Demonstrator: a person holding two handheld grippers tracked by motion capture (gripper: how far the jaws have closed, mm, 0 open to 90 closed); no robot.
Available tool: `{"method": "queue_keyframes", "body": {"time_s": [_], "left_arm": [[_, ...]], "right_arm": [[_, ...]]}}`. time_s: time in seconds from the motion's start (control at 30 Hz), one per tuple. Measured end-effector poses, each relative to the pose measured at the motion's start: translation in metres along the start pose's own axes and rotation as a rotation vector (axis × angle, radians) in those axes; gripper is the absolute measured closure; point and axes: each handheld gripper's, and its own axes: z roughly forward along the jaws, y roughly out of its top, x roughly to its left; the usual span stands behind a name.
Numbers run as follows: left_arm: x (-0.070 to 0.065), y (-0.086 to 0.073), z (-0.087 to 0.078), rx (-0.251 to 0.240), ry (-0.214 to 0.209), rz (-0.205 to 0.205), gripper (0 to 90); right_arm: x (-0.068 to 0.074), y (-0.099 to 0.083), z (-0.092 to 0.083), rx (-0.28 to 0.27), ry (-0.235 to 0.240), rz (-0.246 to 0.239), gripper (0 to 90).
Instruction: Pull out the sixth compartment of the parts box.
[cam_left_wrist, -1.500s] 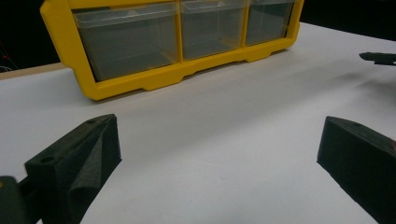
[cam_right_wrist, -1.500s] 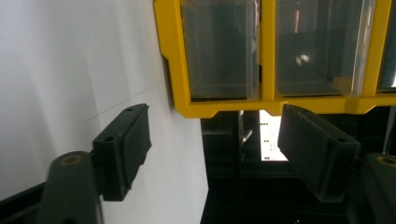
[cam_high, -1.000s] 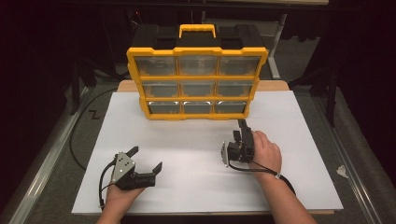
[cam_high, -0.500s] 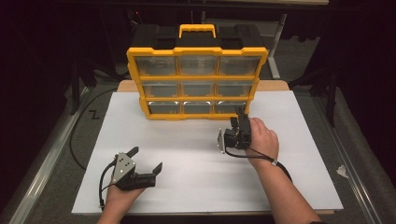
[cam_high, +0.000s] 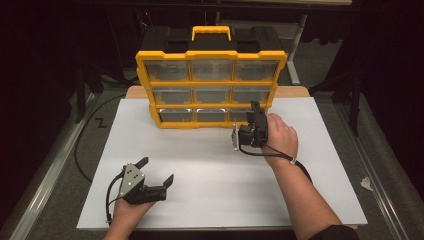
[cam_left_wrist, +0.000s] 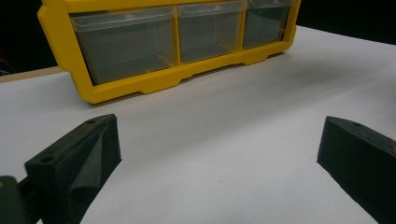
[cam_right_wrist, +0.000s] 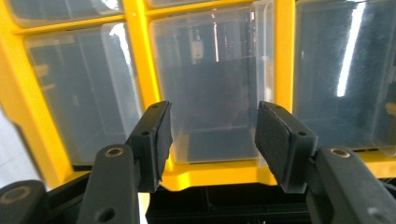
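Nearest me, the left gripper (cam_high: 157, 172) rests low on the white sheet (cam_high: 215, 175) at the front left, held in the person's left hand (cam_high: 127, 212), its jaws spread wide with nothing between them; in the left gripper view the two black pads (cam_left_wrist: 77, 161) stand far apart over bare sheet, and the organizer's (cam_left_wrist: 177, 46) bottom row lies well ahead. Further in and to the right, the right hand (cam_high: 280, 137) holds the right gripper (cam_high: 256, 107) up against the lower right corner of the yellow organizer (cam_high: 212, 75), its cable (cam_high: 300, 167) trailing back along the wrist. In the right gripper view the right gripper (cam_right_wrist: 210, 135) has its jaws partly open, a moderate gap between them and nothing gripped, pointed straight at one clear drawer (cam_right_wrist: 212, 88) just ahead. Whether the pads touch the drawer I cannot tell. The organizer stands upright at the back of the sheet, three rows of three clear drawers, all shut, with a yellow handle (cam_high: 211, 33) on top.
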Motion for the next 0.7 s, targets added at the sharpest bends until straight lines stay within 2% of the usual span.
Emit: {"method": "queue_keyframes", "body": {"time_s": [0.03,0.07,0.13,0.27,0.37,0.4,0.7], "left_arm": [[0.0,0.0,0.0,-0.001,0.0,0.0,0.3],[0.0,0.0,0.0,-0.001,-0.001,0.0,0.3],[0.0,0.0,0.0,-0.001,-0.001,0.0,0.3],[0.0,0.0,0.0,0.0,-0.003,-0.001,0.3],[0.0,0.0,0.0,0.0,-0.003,0.0,0.3],[0.0,0.0,0.0,0.0,-0.003,-0.001,0.3],[0.0,0.0,0.0,0.001,-0.003,0.002,0.3]], "right_arm": [[-0.002,0.0,0.001,-0.002,-0.005,-0.006,49.6],[-0.003,0.001,0.003,0.003,-0.005,0.008,50.5],[-0.007,0.001,0.006,0.0,-0.014,-0.011,51.5],[-0.015,0.002,0.01,0.011,-0.026,-0.001,55.4],[-0.02,0.002,0.015,-0.007,-0.047,-0.006,58.4],[-0.021,0.002,0.015,0.003,-0.04,0.002,59.6],[-0.031,0.003,0.025,0.003,-0.041,-0.049,66.8]]}}
